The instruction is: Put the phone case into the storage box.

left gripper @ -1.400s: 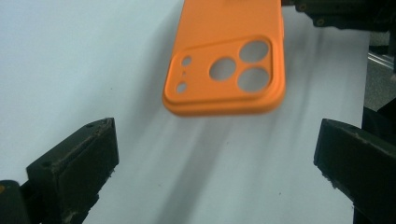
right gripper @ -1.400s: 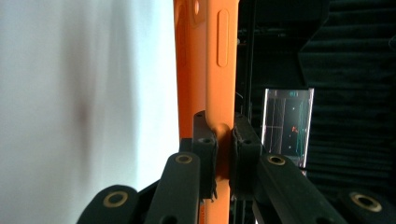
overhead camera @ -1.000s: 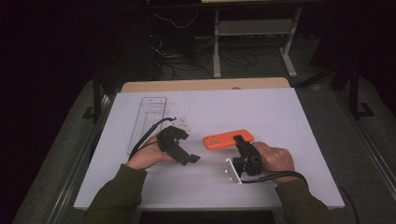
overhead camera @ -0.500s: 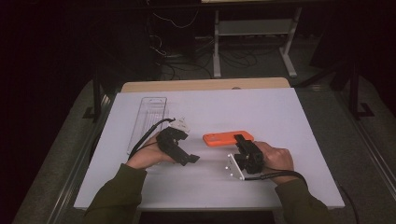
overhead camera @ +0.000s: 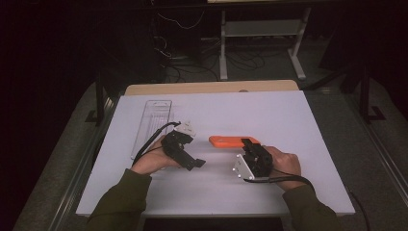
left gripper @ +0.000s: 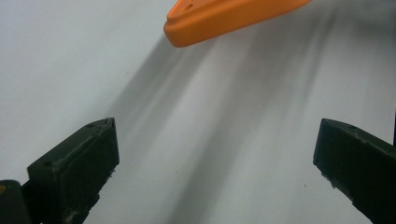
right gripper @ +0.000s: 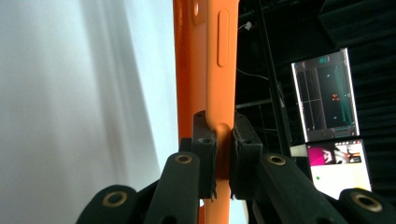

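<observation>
An orange phone case (overhead camera: 226, 141) lies near the middle of the white table (overhead camera: 288, 115). My right gripper (overhead camera: 248, 144) is shut on its right end. In the right gripper view both pads pinch the edge of the orange case (right gripper: 208, 60), with the right gripper (right gripper: 223, 140) turned on its side. To the left, my left gripper (overhead camera: 196, 164) rests low on the table and points right. Its jaws stand wide apart in the left gripper view, where the left gripper (left gripper: 217, 154) has only bare table between them. One end of the orange case (left gripper: 229, 16) hovers just beyond.
A long clear plastic package (overhead camera: 151, 120) lies at the table's back left. Behind the table are a metal stand (overhead camera: 260, 29) and floor cables (overhead camera: 178, 57). Lit screens (right gripper: 327, 93) show off to one side in the right gripper view.
</observation>
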Tool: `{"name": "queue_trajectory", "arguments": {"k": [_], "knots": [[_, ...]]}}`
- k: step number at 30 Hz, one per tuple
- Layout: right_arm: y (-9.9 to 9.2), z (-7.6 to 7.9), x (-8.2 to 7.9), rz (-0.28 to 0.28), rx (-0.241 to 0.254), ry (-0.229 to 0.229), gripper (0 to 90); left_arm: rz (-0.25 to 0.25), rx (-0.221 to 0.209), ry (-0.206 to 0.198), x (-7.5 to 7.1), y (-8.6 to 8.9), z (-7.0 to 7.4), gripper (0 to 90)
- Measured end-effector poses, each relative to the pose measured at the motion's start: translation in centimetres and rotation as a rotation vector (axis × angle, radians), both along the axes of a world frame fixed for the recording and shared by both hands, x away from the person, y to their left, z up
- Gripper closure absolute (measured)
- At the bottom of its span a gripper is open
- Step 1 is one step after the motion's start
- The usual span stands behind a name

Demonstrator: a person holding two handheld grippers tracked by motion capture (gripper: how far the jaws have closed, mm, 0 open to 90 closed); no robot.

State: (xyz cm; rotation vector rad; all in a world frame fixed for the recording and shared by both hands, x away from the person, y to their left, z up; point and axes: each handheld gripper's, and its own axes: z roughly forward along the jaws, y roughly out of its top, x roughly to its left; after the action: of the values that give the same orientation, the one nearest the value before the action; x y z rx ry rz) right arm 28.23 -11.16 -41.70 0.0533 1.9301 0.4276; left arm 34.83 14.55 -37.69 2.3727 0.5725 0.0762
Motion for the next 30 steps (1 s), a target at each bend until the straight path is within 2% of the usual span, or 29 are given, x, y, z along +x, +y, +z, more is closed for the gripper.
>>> {"name": "queue_trajectory", "arguments": {"k": [1, 2, 6, 12, 13, 14, 19, 28, 29, 30], "knots": [[-0.1, 0.1, 0.1, -0.002, 0.001, -0.004, 81.3, -0.008, 0.004, -0.008, 0.1, 0.0, 0.0, 0.0], [-0.1, 0.1, 0.1, -0.012, 0.025, 0.006, 81.3, 0.001, -0.009, -0.003, 0.0, -0.1, -0.1, 0.0], [-0.2, 0.2, 0.3, -0.03, 0.057, 0.036, 81.4, -0.017, 0.004, -0.013, 0.0, -0.1, -0.1, 0.0], [-0.4, 0.3, 0.6, -0.044, 0.101, 0.079, 81.4, -0.009, 0.005, -0.015, 0.0, -0.1, -0.1, 0.0], [-0.5, 0.4, 0.8, -0.043, 0.086, 0.081, 81.4, -0.008, 0.009, -0.016, 0.0, -0.1, -0.1, 0.0], [-0.5, 0.3, 0.8, -0.048, 0.109, 0.091, 81.4, 0.005, 0.0, -0.007, -0.1, -0.2, -0.2, 0.0], [-0.8, 0.5, 1.1, -0.063, 0.111, 0.117, 81.4, -0.015, 0.015, -0.014, 0.0, -0.1, -0.1, 0.0], [-1.0, 0.6, 1.3, -0.109, 0.191, 0.18, 81.3, -0.007, 0.016, -0.018, 0.1, 0.0, 0.0, 0.0], [-1.0, 0.7, 1.4, -0.114, 0.203, 0.188, 81.4, 0.002, 0.003, -0.014, 0.0, -0.1, -0.1, 0.0], [-1.1, 0.7, 1.5, -0.117, 0.214, 0.197, 81.4, -0.007, 0.013, -0.018, 0.1, 0.0, 0.0, 0.0]]}}
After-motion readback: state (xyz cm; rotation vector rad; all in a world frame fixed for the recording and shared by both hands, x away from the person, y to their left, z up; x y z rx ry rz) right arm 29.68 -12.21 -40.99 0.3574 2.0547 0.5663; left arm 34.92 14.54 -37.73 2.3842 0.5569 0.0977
